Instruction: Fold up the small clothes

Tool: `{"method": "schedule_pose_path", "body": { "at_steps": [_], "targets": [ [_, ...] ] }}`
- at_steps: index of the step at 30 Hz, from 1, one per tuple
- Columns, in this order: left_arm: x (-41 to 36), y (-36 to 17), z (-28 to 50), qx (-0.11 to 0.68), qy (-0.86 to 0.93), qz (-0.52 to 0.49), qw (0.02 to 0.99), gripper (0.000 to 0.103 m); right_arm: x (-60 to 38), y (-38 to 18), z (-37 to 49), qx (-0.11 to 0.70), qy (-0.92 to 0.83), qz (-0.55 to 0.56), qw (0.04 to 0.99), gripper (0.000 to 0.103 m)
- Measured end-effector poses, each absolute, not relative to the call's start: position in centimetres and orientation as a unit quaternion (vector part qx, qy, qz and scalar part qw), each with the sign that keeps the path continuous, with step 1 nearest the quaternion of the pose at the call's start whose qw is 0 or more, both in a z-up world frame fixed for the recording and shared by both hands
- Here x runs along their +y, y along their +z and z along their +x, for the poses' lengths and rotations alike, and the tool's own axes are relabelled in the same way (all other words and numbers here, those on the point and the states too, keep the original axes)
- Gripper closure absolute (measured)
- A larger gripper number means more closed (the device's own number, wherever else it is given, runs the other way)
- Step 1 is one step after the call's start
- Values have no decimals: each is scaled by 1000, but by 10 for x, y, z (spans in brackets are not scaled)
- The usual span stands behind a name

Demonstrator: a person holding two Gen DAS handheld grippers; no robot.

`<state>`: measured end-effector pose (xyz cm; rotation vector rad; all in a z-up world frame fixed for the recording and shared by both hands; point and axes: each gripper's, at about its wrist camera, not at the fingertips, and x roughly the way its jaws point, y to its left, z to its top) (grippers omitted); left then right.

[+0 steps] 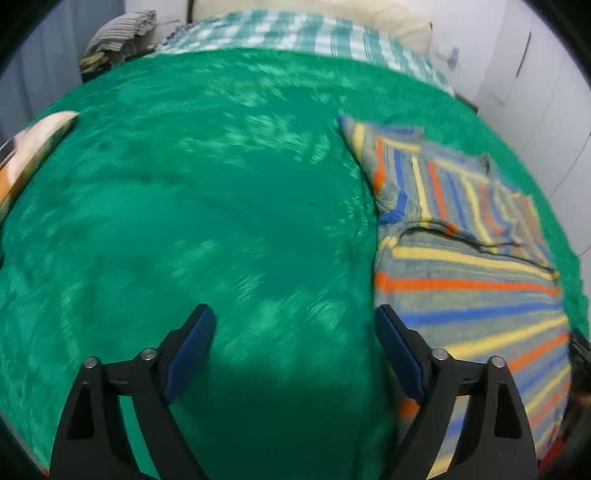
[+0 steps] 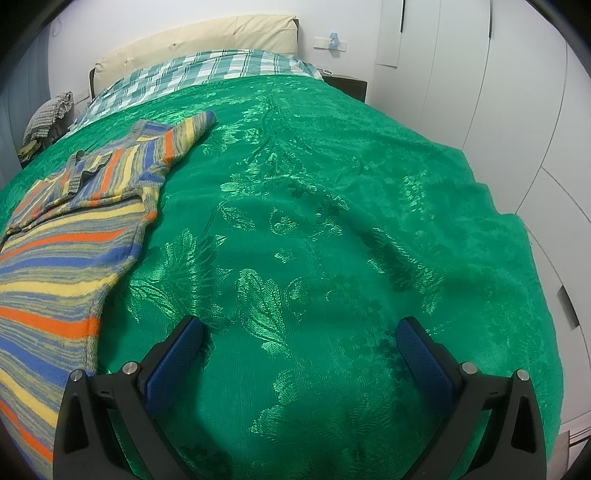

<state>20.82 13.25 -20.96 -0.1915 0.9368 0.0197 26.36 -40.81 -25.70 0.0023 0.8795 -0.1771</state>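
Left wrist view shows your left gripper (image 1: 291, 328) with jaws spread wide and empty above the green bedspread (image 1: 221, 184); the striped sweater (image 1: 472, 266) lies just right. Your right gripper (image 2: 299, 336) gapes empty too, sweater to its left, checked pillows (image 2: 207, 70) beyond.

green bedspread (image 2: 332, 221), checked sheet (image 2: 207, 70), cream headboard (image 2: 221, 33), white wardrobe (image 2: 498, 74)

We see a home bedroom: a bed (image 2: 332, 192) under a green bedspread, padded headboard (image 2: 207, 37) behind it, white wardrobe (image 2: 498, 92) beside it.
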Motion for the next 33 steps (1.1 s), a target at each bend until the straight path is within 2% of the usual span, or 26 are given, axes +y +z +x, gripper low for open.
{"method": "schedule_pose_path", "body": {
  "at_steps": [3,7,11,33],
  "targets": [
    [162,-207,184,427,30,-118,896,6,-408,-257,264,425,-86,1,901,0],
    [175,-230,180,441,51,-133,886,5,-408,-257,263,425,-88,-1,901,0],
    [154,-251,169,434,57,-51,898,1,-408,-256,263,425,-88,-1,901,0],
    [147,-256,175,453,57,-21,889,1,-408,-257,263,425,-88,0,901,0]
  ]
}}
